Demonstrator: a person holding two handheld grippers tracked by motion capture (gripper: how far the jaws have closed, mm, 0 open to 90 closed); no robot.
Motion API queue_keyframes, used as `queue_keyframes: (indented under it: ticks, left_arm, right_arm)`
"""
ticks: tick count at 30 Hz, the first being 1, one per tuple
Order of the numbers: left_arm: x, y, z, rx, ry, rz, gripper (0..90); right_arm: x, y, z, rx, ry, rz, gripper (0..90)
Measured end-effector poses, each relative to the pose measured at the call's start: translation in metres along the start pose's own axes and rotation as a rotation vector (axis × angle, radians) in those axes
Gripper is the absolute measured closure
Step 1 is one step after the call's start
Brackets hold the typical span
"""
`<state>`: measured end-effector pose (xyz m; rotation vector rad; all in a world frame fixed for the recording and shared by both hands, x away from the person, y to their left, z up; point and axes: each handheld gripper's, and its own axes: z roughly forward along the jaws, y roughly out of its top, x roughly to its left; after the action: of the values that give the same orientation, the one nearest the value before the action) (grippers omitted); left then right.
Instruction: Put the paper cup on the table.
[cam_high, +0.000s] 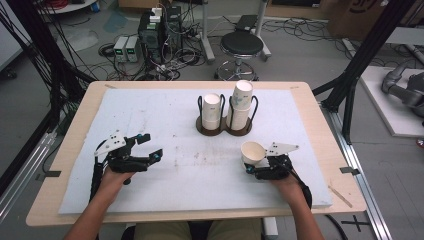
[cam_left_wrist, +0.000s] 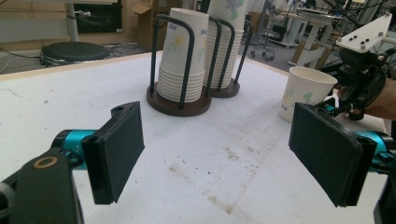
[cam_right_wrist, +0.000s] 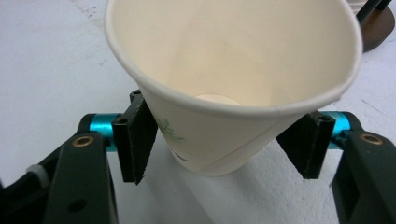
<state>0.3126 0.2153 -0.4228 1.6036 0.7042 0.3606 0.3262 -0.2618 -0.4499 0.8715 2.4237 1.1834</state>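
I had the right gripper low over the white mat, at its near right part, and its jaws were clamped on a single paper cup. In the right gripper view the cup sat between the two black pads, squeezed enough that its wall showed a crease near the base, mouth tilted toward the camera, bottom close to the mat. From the left gripper view the same cup looked upright and about at mat level; whether it actually touched the mat I couldn't tell.

My left gripper hung over the near left part of the mat, jaws wide apart, nothing between them. In its own view the pads stood well separated with bare, stained mat between.

At the far middle of the mat stood a dark double cup holder with wire loops. The left stack of cups was shorter, the right stack taller, both nested upside down. The held cup was well apart from the holder, nearer me and to the right.

The mat lay on a wooden table. A black stool stood on the floor beyond the table.
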Motion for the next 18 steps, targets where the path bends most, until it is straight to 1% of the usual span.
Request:
queue_keyframes:
  ticks: [2,3,5,7,8,9,10,11,12,13,15,16,17,18]
  left_arm:
    - [0.0,-0.001,0.0,0.004,0.001,-0.001,17.9]
    - [0.0,-0.001,0.0,0.006,0.002,-0.002,17.9]
    - [0.001,-0.001,0.0,0.007,0.004,-0.005,17.9]
    - [0.002,-0.001,0.0,0.004,0.008,-0.008,17.8]
    - [0.002,-0.001,-0.001,0.002,0.012,-0.011,17.6]
    - [0.003,-0.001,-0.001,0.002,0.014,-0.015,17.5]
    - [0.004,0.0,-0.002,0.0,0.016,-0.014,17.4]
    - [0.004,0.0,-0.002,-0.002,0.018,-0.017,17.4]
    - [0.005,0.0,-0.003,-0.004,0.022,-0.021,17.4]
    - [0.006,0.0,-0.003,-0.007,0.026,-0.023,17.4]
    - [0.006,0.001,-0.004,-0.009,0.025,-0.025,17.3]
    - [0.006,0.001,-0.005,-0.01,0.02,-0.033,17.2]
    - [0.006,0.002,-0.005,-0.012,0.014,-0.04,17.0]
    - [0.006,0.002,-0.005,-0.012,0.013,-0.042,16.5]
  right_arm:
    - [0.0,0.0,0.0,0.003,0.009,0.008,31.9]
    - [0.0,-0.001,0.0,0.006,0.024,0.022,29.2]
    - [0.0,-0.001,-0.001,0.019,0.024,0.043,21.8]
    - [0.001,-0.003,-0.006,0.021,0.026,0.053,21.2]
    - [0.002,-0.003,-0.009,0.015,0.029,0.049,21.2]
    - [0.003,-0.003,-0.014,0.006,0.022,0.046,21.2]
    - [0.006,-0.004,-0.024,-0.003,0.014,0.047,21.2]
    - [0.006,-0.004,-0.024,-0.003,0.014,0.047,21.2]
    - [0.007,-0.006,-0.033,-0.019,0.0,0.058,21.2]
    - [0.007,-0.006,-0.033,-0.019,0.0,0.058,21.2]
    - [0.007,-0.009,-0.045,-0.046,-0.018,0.075,21.2]
    - [0.008,-0.01,-0.048,-0.055,-0.025,0.083,21.2]
    - [0.008,-0.012,-0.056,-0.082,-0.041,0.104,21.2]
    - [0.009,-0.013,-0.059,-0.097,-0.049,0.109,21.2]
